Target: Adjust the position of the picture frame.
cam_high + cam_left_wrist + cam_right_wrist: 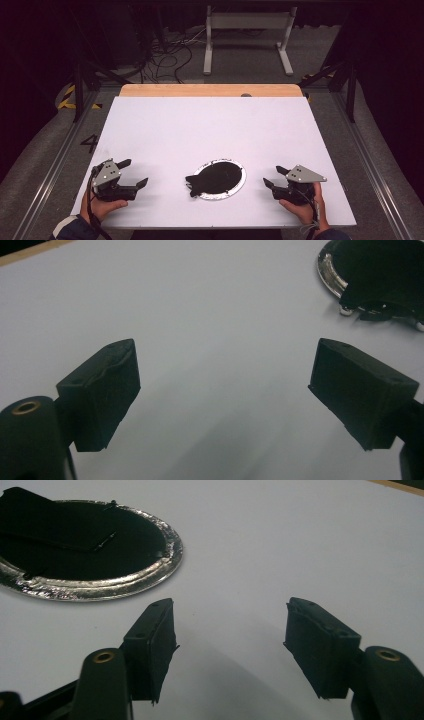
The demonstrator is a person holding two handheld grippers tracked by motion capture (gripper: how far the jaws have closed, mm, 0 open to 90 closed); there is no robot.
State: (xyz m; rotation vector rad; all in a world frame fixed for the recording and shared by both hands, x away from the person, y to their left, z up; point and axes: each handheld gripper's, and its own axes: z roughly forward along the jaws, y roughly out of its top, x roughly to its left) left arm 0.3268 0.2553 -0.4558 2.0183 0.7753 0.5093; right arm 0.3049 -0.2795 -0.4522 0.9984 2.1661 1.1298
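A round silver-rimmed plate (242, 176) lies near the front middle of the white table (210, 125). A flat black object (216, 179) covers the plate and pokes out over its left rim. My left gripper (137, 172) is held low at the plate's left, open, with nothing between its fingers. My right gripper (272, 176) is at the plate's right, also open and holding nothing. In the left gripper view the left gripper (225, 355) points past the plate's rim (329, 275). In the right gripper view the right gripper (230, 607) sits just right of the rim (170, 555) and black object (75, 535).
A wooden strip (210, 90) runs along the table's far edge. Beyond it stand a white metal frame (247, 35) and loose cables (170, 55) on the floor. Metal rails (60, 160) flank both sides of the table.
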